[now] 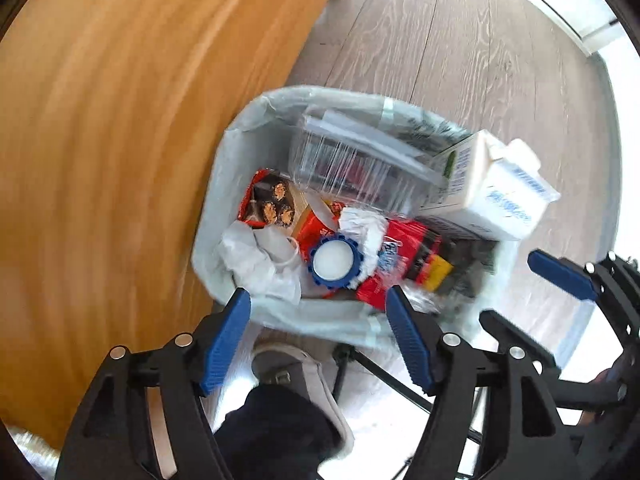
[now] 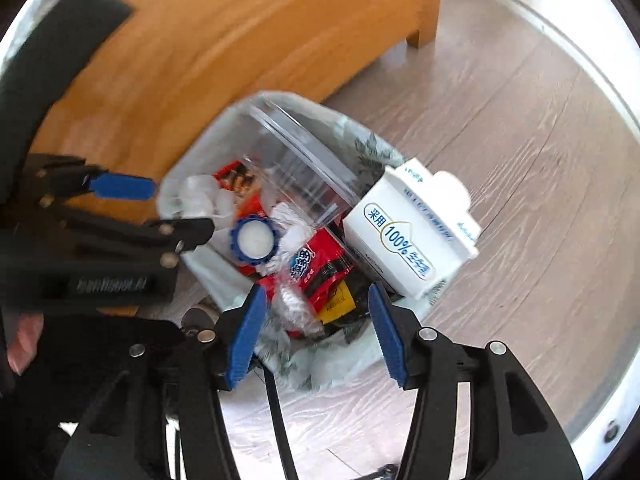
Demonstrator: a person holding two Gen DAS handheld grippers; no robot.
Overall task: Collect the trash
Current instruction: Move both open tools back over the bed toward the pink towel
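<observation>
Both grippers, left (image 1: 318, 336) and right (image 2: 316, 330), hover with jaws open and empty over the full bin (image 1: 224, 208) on the floor (image 1: 460, 52). The milk carton (image 2: 404, 240) leans on its far rim; next, probably push it in.

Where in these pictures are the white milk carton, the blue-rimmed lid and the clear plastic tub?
white milk carton (image 2: 404, 240), right wrist view, on its printed front face.
blue-rimmed lid (image 1: 335, 260), left wrist view, on its white centre.
clear plastic tub (image 1: 352, 160), left wrist view, on its ribbed side wall.
</observation>
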